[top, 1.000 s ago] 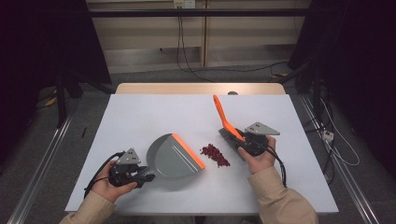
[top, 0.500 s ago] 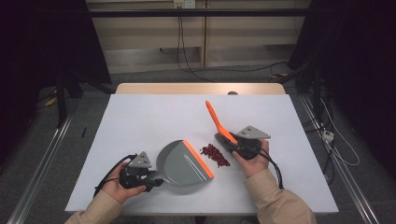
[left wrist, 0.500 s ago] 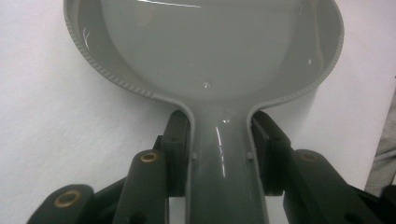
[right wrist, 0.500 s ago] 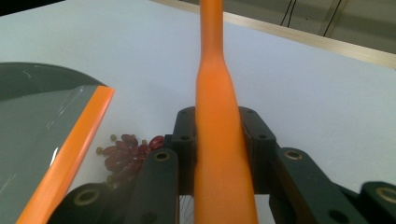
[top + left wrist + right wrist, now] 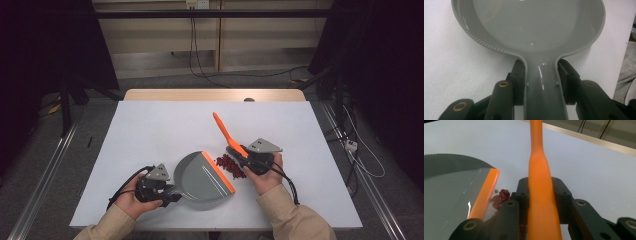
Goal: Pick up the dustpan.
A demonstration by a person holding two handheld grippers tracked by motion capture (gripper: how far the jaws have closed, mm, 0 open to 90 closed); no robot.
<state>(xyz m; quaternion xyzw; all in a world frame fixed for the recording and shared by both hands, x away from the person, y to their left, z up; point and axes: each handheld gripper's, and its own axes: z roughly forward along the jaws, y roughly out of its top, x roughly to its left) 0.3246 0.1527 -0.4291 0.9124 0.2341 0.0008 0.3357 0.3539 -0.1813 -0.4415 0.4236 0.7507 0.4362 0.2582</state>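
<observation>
White table [image 5: 150,130]: left gripper [image 5: 541,80] clamps dustpan [image 5: 202,172]; right gripper [image 5: 541,195] clamps orange brush [image 5: 227,134] by red bits [image 5: 230,165]

white table [image 5: 165,125], cables [image 5: 200,60], floor rails [image 5: 45,180]

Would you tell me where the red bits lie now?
High view: the red bits lie right of centre, between the dustpan's orange lip and the right gripper.

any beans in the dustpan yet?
No. In the left gripper view the grey dustpan bowl is bare; the red beans lie on the table outside its orange lip.
</observation>
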